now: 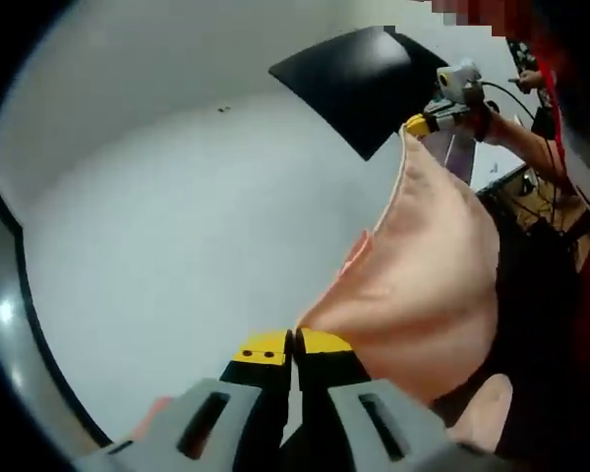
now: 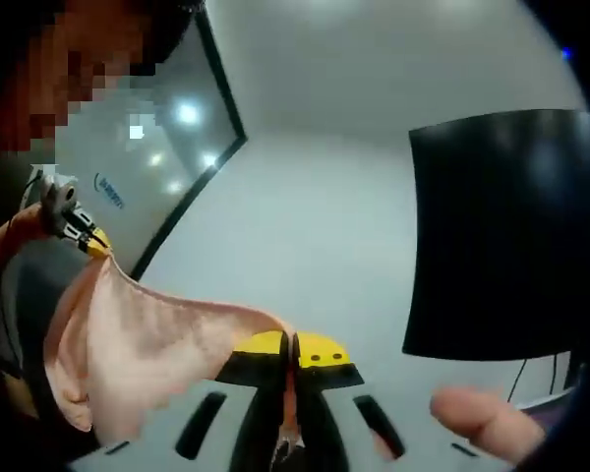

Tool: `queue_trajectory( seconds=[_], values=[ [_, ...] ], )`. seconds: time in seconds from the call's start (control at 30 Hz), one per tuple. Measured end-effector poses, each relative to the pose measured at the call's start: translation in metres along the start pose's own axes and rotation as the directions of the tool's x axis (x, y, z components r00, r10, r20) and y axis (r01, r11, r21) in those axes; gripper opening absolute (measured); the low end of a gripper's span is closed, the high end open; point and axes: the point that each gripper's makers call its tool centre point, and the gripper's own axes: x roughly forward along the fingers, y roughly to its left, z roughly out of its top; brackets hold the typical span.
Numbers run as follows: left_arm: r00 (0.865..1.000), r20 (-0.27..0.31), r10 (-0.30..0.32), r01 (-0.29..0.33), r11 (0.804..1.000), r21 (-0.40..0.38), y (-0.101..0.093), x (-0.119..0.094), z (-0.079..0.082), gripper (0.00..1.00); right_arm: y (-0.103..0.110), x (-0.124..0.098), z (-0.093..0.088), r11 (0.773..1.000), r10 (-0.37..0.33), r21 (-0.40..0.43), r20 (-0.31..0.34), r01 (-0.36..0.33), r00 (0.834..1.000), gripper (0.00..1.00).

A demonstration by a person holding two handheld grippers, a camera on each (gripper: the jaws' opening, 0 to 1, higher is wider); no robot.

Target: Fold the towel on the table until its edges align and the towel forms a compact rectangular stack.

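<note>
Both grippers are up off the table with the towel strung between them. In the left gripper view, the left gripper has its yellow-tipped jaws pressed together on a corner of the pale pink towel, and the cloth rises from there in a sagging sheet to the right gripper far up at the right, which pinches the opposite corner. A fold of towel droops below the left jaws, past a fingertip at the bottom edge. A black panel stands at the far side of the white table. In the right gripper view, the right gripper is clamped shut on its corner, a strip of cloth trailing down between the jaws, and the towel stretches away to the left gripper, held by a hand at the left. The towel looks to hang clear of the table, though its lowest fold is hard to judge. The black panel fills the right side, and a thumb shows at the bottom.
</note>
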Motion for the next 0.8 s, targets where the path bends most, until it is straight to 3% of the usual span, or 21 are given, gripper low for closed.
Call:
queue_trajectory(
  seconds=[0.03,0.07,0.1,0.17,0.2,0.33,0.4,0.43,0.5,0.73,0.8],
  values=[
    [1.0,0.0,0.005,-0.005,1.0,0.009,0.001,0.002,0.0,0.05,-0.004,0.002,-0.003,0.999,-0.023,-0.038,-0.014,0.022,1.0,0.0],
    [1.0,-0.001,0.004,-0.004,1.0,0.012,0.001,0.005,-0.001,0.05,-0.009,0.005,-0.015,0.995,-0.052,-0.093,-0.067,0.046,0.996,0.0],
    [1.0,-0.013,-0.019,0.019,1.0,-0.003,-0.002,0.01,-0.006,0.05,-0.013,0.008,-0.033,0.989,-0.086,-0.13,-0.142,0.068,0.986,0.0],
    [0.992,-0.048,-0.119,0.116,0.992,-0.051,-0.022,0.028,-0.026,0.05,-0.014,0.017,-0.077,0.989,-0.121,-0.112,-0.271,0.093,0.955,0.0],
    [0.989,-0.054,-0.14,0.136,0.987,-0.081,-0.029,0.038,-0.035,0.05,-0.016,0.02,-0.099,0.989,-0.13,-0.102,-0.319,0.103,0.939,0.0],
    [0.974,-0.065,-0.216,0.201,0.962,-0.185,-0.054,0.069,-0.07,0.05,-0.015,0.032,-0.165,0.987,-0.158,-0.099,-0.374,0.13,0.914,0.0],
    [0.961,-0.062,-0.271,0.247,0.935,-0.254,-0.073,0.084,-0.086,0.05,-0.015,0.03,-0.204,0.984,-0.176,-0.101,-0.446,0.146,0.877,0.0],
    [0.958,-0.075,-0.275,0.248,0.933,-0.262,-0.077,0.091,-0.094,0.05,-0.014,0.034,-0.217,0.985,-0.172,-0.101,-0.447,0.141,0.878,0.0],
    [0.951,-0.099,-0.292,0.258,0.93,-0.263,-0.09,0.102,-0.109,0.05,-0.006,0.03,-0.258,0.988,-0.155,-0.101,-0.522,0.12,0.839,0.0],
    [0.912,-0.183,-0.368,0.294,0.896,-0.333,-0.131,0.136,-0.162,0.06,0.013,0.023,-0.347,0.989,-0.116,-0.146,-0.638,0.029,0.761,0.0],
    [0.882,-0.214,-0.42,0.325,0.87,-0.37,-0.146,0.143,-0.179,0.05,0.023,0.021,-0.368,0.995,-0.062,-0.1,-0.688,-0.01,0.723,0.0]
  ],
)
